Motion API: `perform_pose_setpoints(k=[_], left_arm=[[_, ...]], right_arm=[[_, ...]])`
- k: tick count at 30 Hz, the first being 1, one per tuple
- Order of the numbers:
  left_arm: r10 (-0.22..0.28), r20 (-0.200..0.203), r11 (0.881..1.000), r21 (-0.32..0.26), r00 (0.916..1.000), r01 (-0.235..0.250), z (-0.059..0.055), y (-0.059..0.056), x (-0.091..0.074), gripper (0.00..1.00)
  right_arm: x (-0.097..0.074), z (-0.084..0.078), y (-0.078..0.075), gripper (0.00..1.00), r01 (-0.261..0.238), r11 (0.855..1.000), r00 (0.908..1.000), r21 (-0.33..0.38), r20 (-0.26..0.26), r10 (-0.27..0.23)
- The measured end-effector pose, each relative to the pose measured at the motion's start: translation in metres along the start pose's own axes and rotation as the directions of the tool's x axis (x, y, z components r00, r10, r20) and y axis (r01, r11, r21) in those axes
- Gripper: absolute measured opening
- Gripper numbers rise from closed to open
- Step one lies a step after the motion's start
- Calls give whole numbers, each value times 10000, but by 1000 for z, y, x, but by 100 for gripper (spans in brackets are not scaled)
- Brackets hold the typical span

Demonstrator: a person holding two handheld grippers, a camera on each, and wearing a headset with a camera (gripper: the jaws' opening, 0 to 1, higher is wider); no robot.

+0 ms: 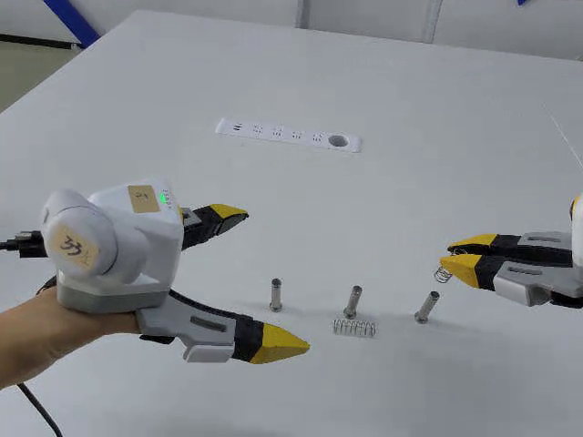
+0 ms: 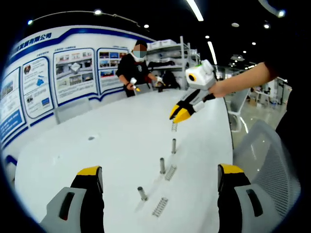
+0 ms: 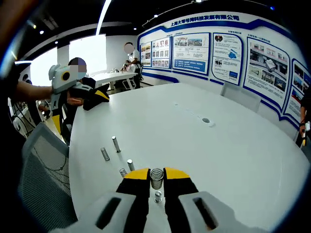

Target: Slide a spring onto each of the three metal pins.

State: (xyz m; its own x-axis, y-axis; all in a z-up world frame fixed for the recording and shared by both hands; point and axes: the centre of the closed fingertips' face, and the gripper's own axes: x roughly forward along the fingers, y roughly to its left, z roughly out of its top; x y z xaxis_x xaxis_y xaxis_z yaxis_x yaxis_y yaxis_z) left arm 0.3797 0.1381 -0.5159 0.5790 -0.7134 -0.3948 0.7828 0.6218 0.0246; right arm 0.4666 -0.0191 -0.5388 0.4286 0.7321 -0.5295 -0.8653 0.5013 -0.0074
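Observation:
Three short metal pins stand upright in a row on the white table: the left pin (image 1: 276,293), the middle pin (image 1: 352,300) and the right pin (image 1: 426,306). A loose spring (image 1: 354,327) lies in front of the middle pin. Another loose spring (image 2: 160,206) lies by the pin nearest my left gripper. My right gripper (image 1: 460,255) is shut on a third spring (image 3: 156,178), held upright just above the right pin (image 3: 158,196). To the left of the pins and above the table, my left gripper (image 1: 264,278) stands wide open with nothing in it.
A white power strip (image 1: 288,134) lies farther back on the table (image 1: 410,200). A mesh chair (image 2: 272,160) stands at the table's near edge. People are working at another table in the background.

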Motion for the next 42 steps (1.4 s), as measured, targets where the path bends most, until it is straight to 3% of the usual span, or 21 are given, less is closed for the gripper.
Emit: perform_pose_setpoints(k=[3, 7, 19, 26, 32, 36, 42], left_arm=[[131, -293, 9999, -18, 9995, -132, -8, 5, -2, 100], [161, -295, 9998, -95, 9994, -163, -10, 5, -5, 100], [436, -531, 9988, -216, 9976, -448, -17, 13, -9, 100], [404, -505, 9984, -370, 9979, -423, -18, 12, -11, 100], [388, -625, 9983, -413, 9973, -415, -22, 10, -12, 100], [433, -445, 9973, -572, 9981, -458, -18, 11, -14, 100], [479, -539, 9975, -494, 9974, -506, -18, 13, -15, 100]], right_arm=[[3, -6, -4, 11, 100, 9997, 9998, 209, -150, -97], [7, -12, -4, 11, 73, 9980, 9995, 632, -298, -55], [16, -27, -4, 11, 137, 9986, 9965, 504, -833, -94], [23, -38, 0, 12, 24, 9992, 9941, 411, -1085, 21], [30, -50, 8, 12, -98, 9997, 9883, -223, -1526, 63], [36, -59, 9, 12, -124, 9989, 9839, -448, -1786, 42], [41, -71, 8, 12, -41, 9971, 9785, -760, -2059, -116]])
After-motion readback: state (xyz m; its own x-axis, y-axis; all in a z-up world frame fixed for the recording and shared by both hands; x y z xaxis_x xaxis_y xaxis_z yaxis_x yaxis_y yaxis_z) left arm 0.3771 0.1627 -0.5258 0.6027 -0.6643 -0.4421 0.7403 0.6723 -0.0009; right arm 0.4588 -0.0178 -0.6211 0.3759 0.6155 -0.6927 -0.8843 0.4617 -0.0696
